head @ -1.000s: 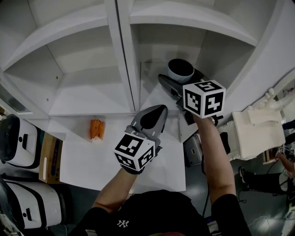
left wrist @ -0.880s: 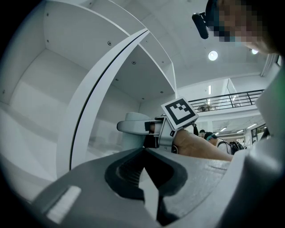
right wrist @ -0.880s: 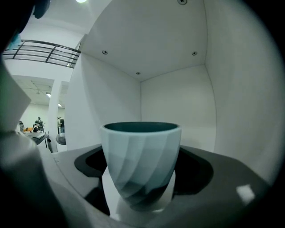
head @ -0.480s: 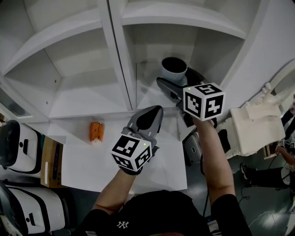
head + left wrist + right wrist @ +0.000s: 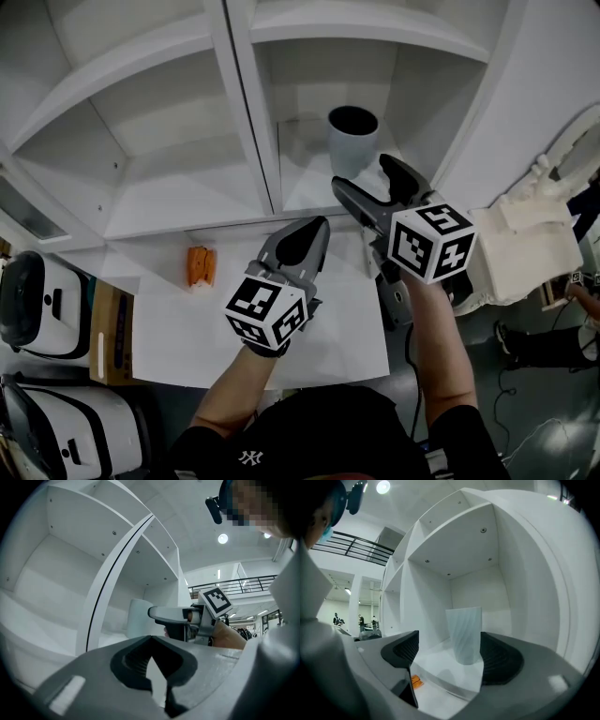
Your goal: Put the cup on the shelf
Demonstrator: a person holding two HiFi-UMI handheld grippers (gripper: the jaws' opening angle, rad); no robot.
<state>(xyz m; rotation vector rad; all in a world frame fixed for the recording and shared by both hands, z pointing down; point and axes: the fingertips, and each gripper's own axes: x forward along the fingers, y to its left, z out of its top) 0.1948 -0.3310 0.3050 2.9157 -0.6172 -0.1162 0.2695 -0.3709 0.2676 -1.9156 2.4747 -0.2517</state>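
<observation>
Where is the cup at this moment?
In the head view, the cup stands upright in the right-hand compartment of the white shelf, just ahead of the open fingers of the right gripper.

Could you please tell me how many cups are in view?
1. The cup stands upright in the shelf's right compartment, ahead of the open right gripper. Others may be hidden.

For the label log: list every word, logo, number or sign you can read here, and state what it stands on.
"NY": white interlocked letters on the person's black cap, in the head view.
Left gripper and right gripper: black-and-white square marker patterns only, no letters or numbers.
Pale grey ribbed cup, white shelf, small orange object: no print visible.
</observation>
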